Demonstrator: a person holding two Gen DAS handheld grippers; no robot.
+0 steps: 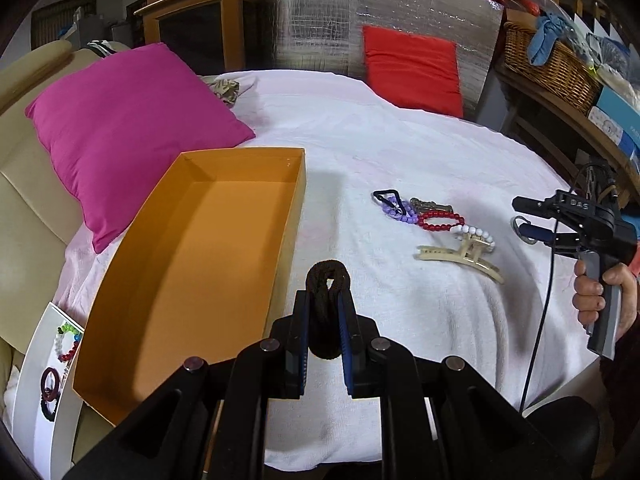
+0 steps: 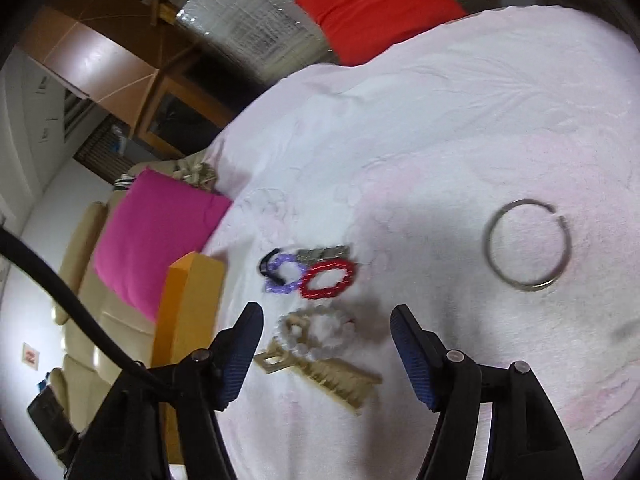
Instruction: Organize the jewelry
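My left gripper [image 1: 325,300] is shut on a dark braided hair tie [image 1: 326,276], just right of the empty orange box [image 1: 192,248] on the white cloth. A purple bead bracelet [image 1: 396,212], a red one [image 1: 440,220], a white one [image 1: 478,234] and a beige claw clip [image 1: 460,258] lie together to the right. My right gripper [image 2: 326,312] is open, its fingers on either side of the white bracelet [image 2: 320,332] and the clip [image 2: 320,376], and above them. A silver open bangle [image 2: 489,240] lies on the cloth to its right.
A pink pillow [image 1: 128,120] lies behind the box, a red pillow [image 1: 412,68] at the back. A white card [image 1: 44,360] with bead bracelets and hair ties sits at the lower left. A wicker basket [image 1: 552,64] stands on a shelf at the right. A hand [image 1: 592,292] holds the right gripper.
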